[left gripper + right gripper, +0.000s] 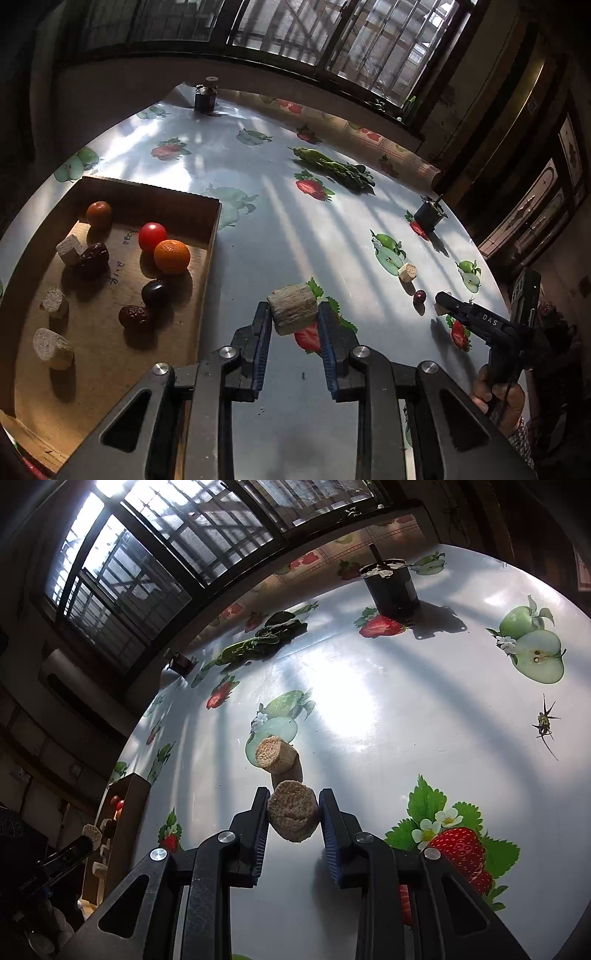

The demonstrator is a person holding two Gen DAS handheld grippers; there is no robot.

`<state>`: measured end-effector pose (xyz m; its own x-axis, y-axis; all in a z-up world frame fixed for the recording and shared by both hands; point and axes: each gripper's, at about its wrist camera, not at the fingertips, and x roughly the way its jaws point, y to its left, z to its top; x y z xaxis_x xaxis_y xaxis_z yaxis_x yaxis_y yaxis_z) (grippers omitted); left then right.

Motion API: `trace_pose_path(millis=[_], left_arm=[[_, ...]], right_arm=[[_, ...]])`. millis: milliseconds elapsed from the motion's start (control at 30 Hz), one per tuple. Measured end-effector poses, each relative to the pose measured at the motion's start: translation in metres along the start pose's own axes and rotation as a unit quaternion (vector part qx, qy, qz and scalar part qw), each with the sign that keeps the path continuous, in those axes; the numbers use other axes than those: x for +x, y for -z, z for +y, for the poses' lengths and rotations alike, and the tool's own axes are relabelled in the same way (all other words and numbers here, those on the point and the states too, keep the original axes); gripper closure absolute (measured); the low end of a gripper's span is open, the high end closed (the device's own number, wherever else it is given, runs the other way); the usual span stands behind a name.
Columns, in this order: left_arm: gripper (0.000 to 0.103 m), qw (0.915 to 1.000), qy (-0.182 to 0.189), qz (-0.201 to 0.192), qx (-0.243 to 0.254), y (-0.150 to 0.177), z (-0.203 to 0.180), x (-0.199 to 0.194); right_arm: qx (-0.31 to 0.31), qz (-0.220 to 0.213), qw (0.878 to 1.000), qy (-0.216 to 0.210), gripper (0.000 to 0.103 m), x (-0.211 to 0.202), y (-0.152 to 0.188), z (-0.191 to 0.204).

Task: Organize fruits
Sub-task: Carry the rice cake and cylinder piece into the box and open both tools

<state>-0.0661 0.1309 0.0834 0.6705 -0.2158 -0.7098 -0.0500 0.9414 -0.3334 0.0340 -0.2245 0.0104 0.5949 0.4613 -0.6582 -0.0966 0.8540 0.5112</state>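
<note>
My left gripper [292,314] is shut on a pale sugarcane chunk [292,312], held above the table just right of the cardboard box [212,236]. The box holds a tomato [152,236], an orange [171,256], a small orange [99,215], dark dates [135,317] and several pale chunks [51,349]. My right gripper [292,814] is shut on another pale chunk [292,814]; it also shows in the left wrist view [443,301]. One more chunk [276,755] lies on the table just beyond it, also seen from the left [407,272], with a small dark red fruit [419,296] beside it.
The table [258,258] has a glossy cloth printed with fruit. A bunch of green vegetables [334,168] lies at the far side. Dark metal cylinders stand at the far edge [205,96] and at the right [428,214]. A small insect-like thing [543,723] lies at the right.
</note>
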Motion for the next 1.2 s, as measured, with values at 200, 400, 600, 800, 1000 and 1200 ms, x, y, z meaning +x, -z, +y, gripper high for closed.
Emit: trace_pose_path(millis=[200, 400, 600, 800, 1000, 1200], left_arm=[[0.079, 0.9949, -0.086, -0.014, -0.050, 0.012, 0.090, -0.039], [0.078, 0.9907, -0.119, -0.003, -0.067, 0.032, 0.134, -0.049], [0.078, 0.9920, -0.104, 0.010, -0.070, 0.049, 0.149, -0.048], [0.078, 0.9898, -0.118, 0.026, -0.076, 0.055, 0.161, -0.041], [0.077, 0.9901, -0.112, 0.011, -0.085, 0.056, 0.166, -0.048], [0.064, 0.9888, -0.110, -0.016, -0.099, 0.052, 0.167, -0.066]], right_arm=[[-0.043, 0.016, 0.999, 0.012, 0.074, 0.000, 0.020, 0.043], [-0.127, 0.054, 0.989, -0.050, 0.074, 0.012, 0.051, 0.152], [-0.215, 0.106, 0.964, -0.114, 0.073, 0.045, 0.097, 0.267], [-0.256, 0.144, 0.949, -0.115, 0.073, 0.091, 0.135, 0.324], [-0.273, 0.162, 0.945, -0.085, 0.073, 0.121, 0.152, 0.335], [-0.272, 0.161, 0.945, -0.084, 0.071, 0.122, 0.153, 0.339]])
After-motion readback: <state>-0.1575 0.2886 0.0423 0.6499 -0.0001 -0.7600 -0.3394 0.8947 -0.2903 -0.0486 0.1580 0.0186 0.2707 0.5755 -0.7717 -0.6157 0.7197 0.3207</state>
